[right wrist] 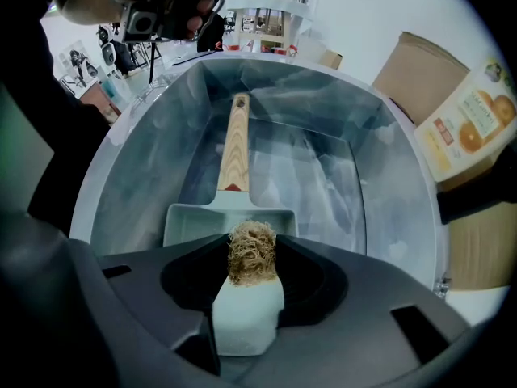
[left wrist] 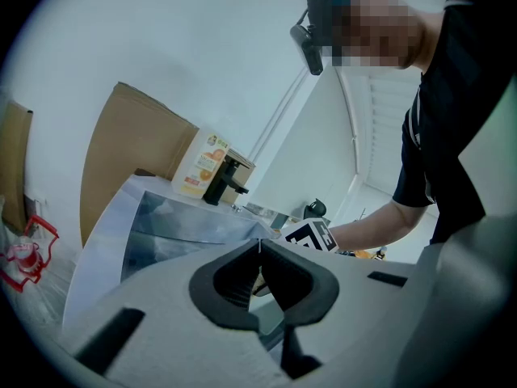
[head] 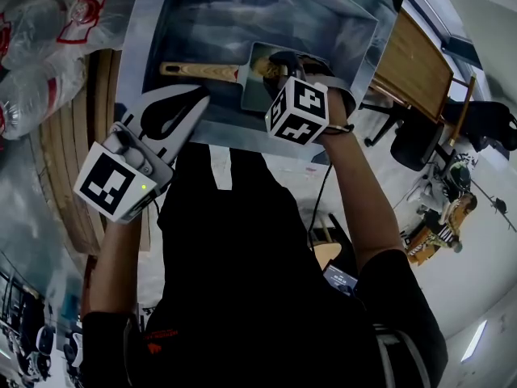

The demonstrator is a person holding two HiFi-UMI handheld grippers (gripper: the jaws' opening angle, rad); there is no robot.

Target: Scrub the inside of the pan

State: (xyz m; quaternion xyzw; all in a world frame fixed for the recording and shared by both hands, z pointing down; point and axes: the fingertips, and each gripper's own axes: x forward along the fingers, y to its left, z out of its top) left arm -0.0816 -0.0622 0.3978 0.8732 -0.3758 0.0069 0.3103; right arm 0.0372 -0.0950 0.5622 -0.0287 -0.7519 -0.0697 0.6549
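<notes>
The square pan (right wrist: 229,217) lay in the steel sink (right wrist: 333,165), with open basin floor beyond it. Its wooden handle (right wrist: 235,146) pointed away from the right tool (right wrist: 252,259), which gripped a scrubbing brush (right wrist: 251,253) (bristles at the pan's near rim). The left tool (left wrist: 259,250) was clenched on nothing. A faucet (left wrist: 224,180) and a soap bottle (left wrist: 200,165) stood on the rim.
</notes>
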